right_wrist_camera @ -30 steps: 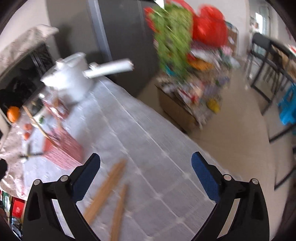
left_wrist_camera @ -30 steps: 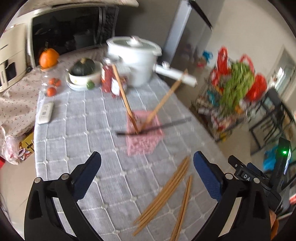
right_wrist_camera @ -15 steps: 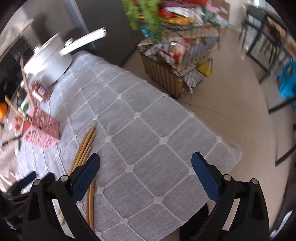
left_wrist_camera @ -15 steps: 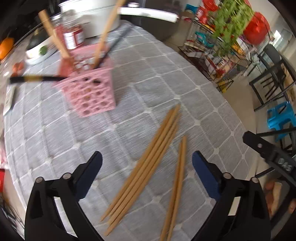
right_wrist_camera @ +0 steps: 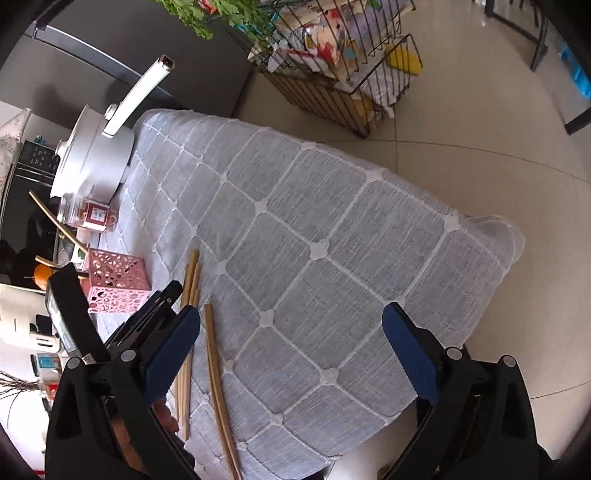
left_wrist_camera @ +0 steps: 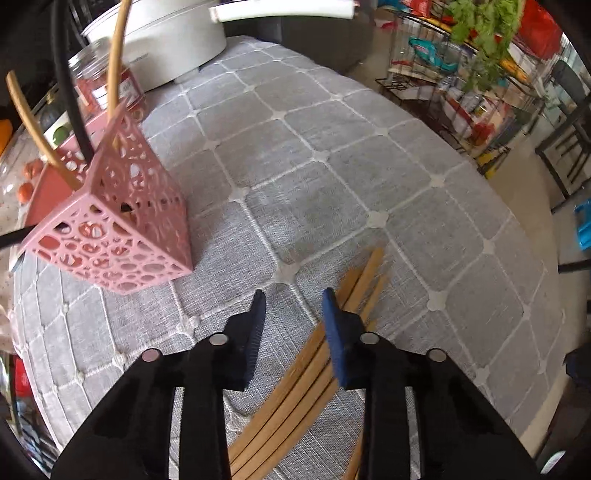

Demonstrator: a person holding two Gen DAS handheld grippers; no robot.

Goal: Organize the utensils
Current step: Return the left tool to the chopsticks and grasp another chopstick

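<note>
A bundle of wooden chopsticks (left_wrist_camera: 303,376) lies on the grey quilted tablecloth (left_wrist_camera: 332,184). My left gripper (left_wrist_camera: 293,306) hovers low over their upper ends, jaws narrowed but apart, nothing between them; the right finger overlaps the sticks. A pink perforated utensil basket (left_wrist_camera: 110,229) stands left of it with wooden and black utensils sticking out. In the right wrist view the chopsticks (right_wrist_camera: 192,280), a separate pair (right_wrist_camera: 218,376) and the basket (right_wrist_camera: 118,288) lie at the left. My right gripper (right_wrist_camera: 291,343) is wide open and empty above the table's near part.
A white pot with a long handle (left_wrist_camera: 177,33) and a red-labelled jar (left_wrist_camera: 92,85) stand at the far end. A wire rack of groceries (right_wrist_camera: 343,55) stands on the tiled floor beyond the table edge (right_wrist_camera: 491,258). Dark chairs (left_wrist_camera: 569,136) stand to the right.
My left gripper has dropped toward the chopstick bundle and its jaws have narrowed from wide open. The right gripper has tilted down over the table and stays open.
</note>
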